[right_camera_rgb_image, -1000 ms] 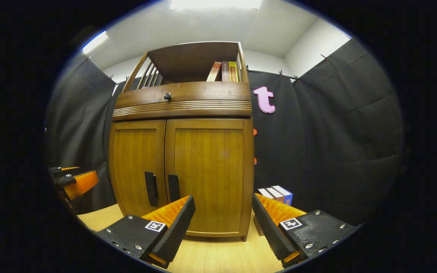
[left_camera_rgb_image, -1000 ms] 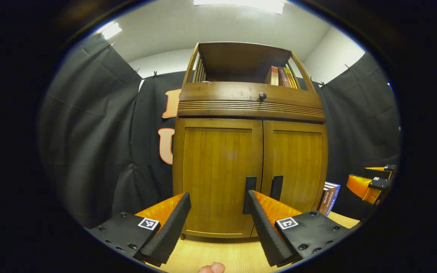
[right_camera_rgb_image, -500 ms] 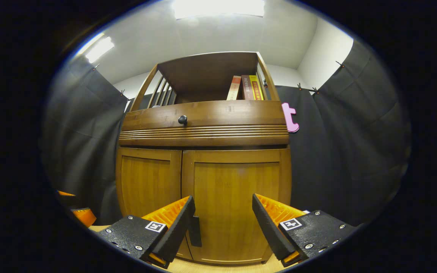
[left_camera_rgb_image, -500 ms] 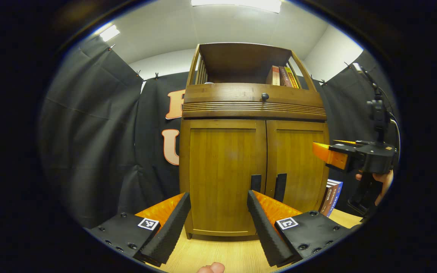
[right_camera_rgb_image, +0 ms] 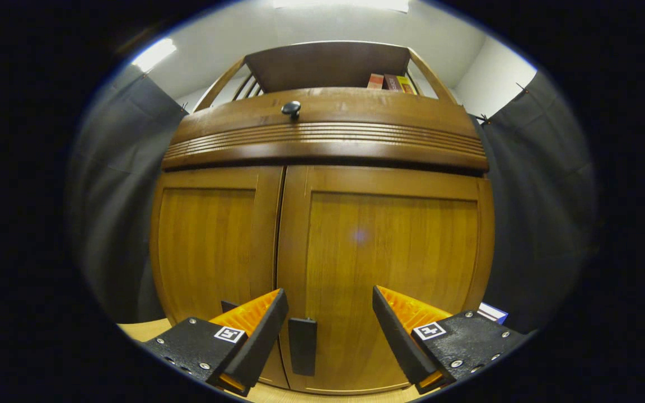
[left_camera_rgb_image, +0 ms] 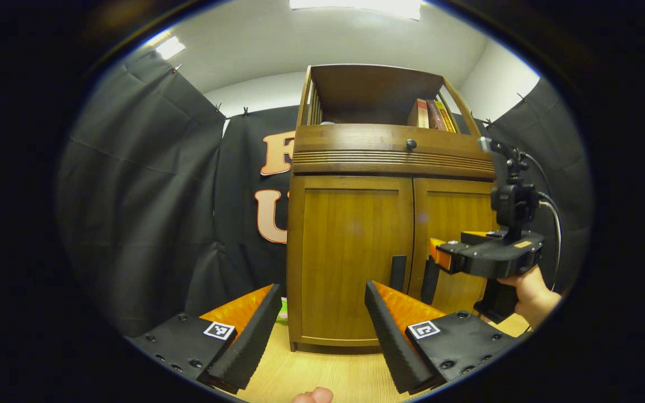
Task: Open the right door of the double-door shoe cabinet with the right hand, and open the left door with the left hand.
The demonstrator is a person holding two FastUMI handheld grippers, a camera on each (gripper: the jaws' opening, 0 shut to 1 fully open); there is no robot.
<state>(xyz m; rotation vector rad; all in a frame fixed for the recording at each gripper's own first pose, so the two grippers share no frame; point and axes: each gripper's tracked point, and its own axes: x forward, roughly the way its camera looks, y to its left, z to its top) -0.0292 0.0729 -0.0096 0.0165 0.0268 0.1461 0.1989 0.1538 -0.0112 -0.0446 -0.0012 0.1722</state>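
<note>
The wooden shoe cabinet point(left_camera_rgb_image: 389, 162) stands with both doors closed. In the left gripper view its left door point(left_camera_rgb_image: 350, 240) and right door point(left_camera_rgb_image: 457, 212) each carry a dark vertical handle: left handle point(left_camera_rgb_image: 398, 273), right handle point(left_camera_rgb_image: 429, 280). My left gripper point(left_camera_rgb_image: 322, 290) is open, held back from the left door. My right gripper point(right_camera_rgb_image: 330, 295) is open and close to the right door point(right_camera_rgb_image: 389, 252); the right handle point(right_camera_rgb_image: 303, 346) sits low between its fingers, untouched. In the left gripper view the right gripper point(left_camera_rgb_image: 439, 256) hovers by that handle, held by a hand point(left_camera_rgb_image: 529, 291).
Books point(left_camera_rgb_image: 431, 115) stand on the cabinet's open top shelf above a drawer with a round knob point(left_camera_rgb_image: 410, 144). More books point(right_camera_rgb_image: 493, 312) lie right of the cabinet. The light wooden surface point(left_camera_rgb_image: 322, 375) runs in front. Black cloth walls surround the booth.
The right gripper has moved in close to the right door, until the handle lies between its fingers. The cabinet has slid rightward in the left gripper view. Both doors stay closed.
</note>
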